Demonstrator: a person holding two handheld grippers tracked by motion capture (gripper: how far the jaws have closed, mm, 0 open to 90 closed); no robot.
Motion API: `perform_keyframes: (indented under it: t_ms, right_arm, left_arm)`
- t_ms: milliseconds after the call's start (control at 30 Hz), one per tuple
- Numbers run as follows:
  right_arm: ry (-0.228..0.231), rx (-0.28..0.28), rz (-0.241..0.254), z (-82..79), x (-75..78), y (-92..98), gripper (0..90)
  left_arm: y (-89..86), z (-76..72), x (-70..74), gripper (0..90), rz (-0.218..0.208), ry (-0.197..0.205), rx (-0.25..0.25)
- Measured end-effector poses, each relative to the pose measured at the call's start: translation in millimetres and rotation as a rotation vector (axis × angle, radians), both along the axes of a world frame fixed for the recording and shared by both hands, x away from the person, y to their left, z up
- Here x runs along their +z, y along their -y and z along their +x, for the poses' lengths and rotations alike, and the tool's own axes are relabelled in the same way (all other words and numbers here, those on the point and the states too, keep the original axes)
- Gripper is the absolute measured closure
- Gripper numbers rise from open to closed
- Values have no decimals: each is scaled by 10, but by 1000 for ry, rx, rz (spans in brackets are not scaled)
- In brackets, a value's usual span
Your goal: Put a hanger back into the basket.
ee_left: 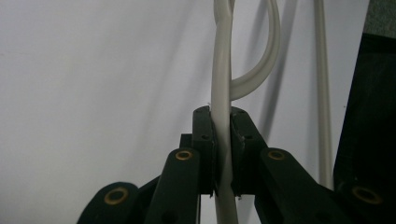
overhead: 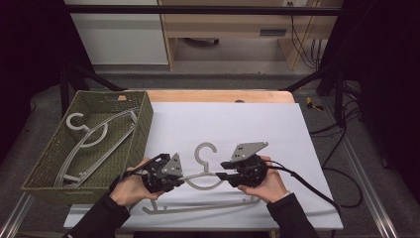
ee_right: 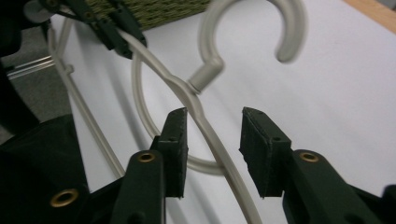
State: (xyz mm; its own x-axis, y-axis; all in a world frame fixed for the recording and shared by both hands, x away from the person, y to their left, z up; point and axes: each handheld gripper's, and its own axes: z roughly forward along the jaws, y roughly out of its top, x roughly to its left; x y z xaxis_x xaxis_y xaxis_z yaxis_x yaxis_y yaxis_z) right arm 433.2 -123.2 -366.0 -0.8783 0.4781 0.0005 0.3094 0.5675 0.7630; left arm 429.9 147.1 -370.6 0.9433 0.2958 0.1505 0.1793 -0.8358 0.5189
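Hanger (overhead: pixel 205 174), pale grey plastic, lies at the lower middle of the high view on the white table cover (overhead: pixel 277 129), its hook pointing toward the top of the frame and its long bottom bar nearest the person. The left gripper (overhead: pixel 179 174) is clenched on the hanger's left shoulder; in the left gripper view the two black pads press flat against the thin arm from either side, with no gap showing, so this hand appears to be the one carrying or steadying the piece. The right gripper (overhead: pixel 223 176) sits on the opposite shoulder just right of the neck, but its jaws are released: in the right gripper view the arm runs between the pads, close to the left pad and well clear of the right one. That reads as a hand-over of the hold to one side, probably so the hanger can be swung leftward toward the olive woven basket (overhead: pixel 143 124) at the left of the frame, where other grey hangers (overhead: pixel 91 136) of the same kind already lie. The hanger itself is slim and smooth, with a thick open hook set on a short collar, gently sloped shoulders, a curved loop under the neck, and a straight lower bar; it looks light and slightly flexible, and likely to pivot when held off-centre.
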Motion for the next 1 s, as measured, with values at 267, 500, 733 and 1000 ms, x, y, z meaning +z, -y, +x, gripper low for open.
perform_keyframes:
  t_ms: [267, 500, 733, 1000]
  right_arm:
    - [16, -120, 68, -25, 63, 360, 561]
    - [41, -229, 152, -120, 71, 696, 432]
    - [99, -335, 192, -214, 25, 944, 251]
    - [83, -410, 198, -245, -126, 1088, 171]
  left_arm:
    - [-77, 23, 154, 824, -77, 19, 67]
    - [-144, 48, 346, 824, -161, 51, 150]
    - [-201, 124, 504, 824, -188, 107, 231]
    - [-351, 219, 817, 824, -258, 153, 316]
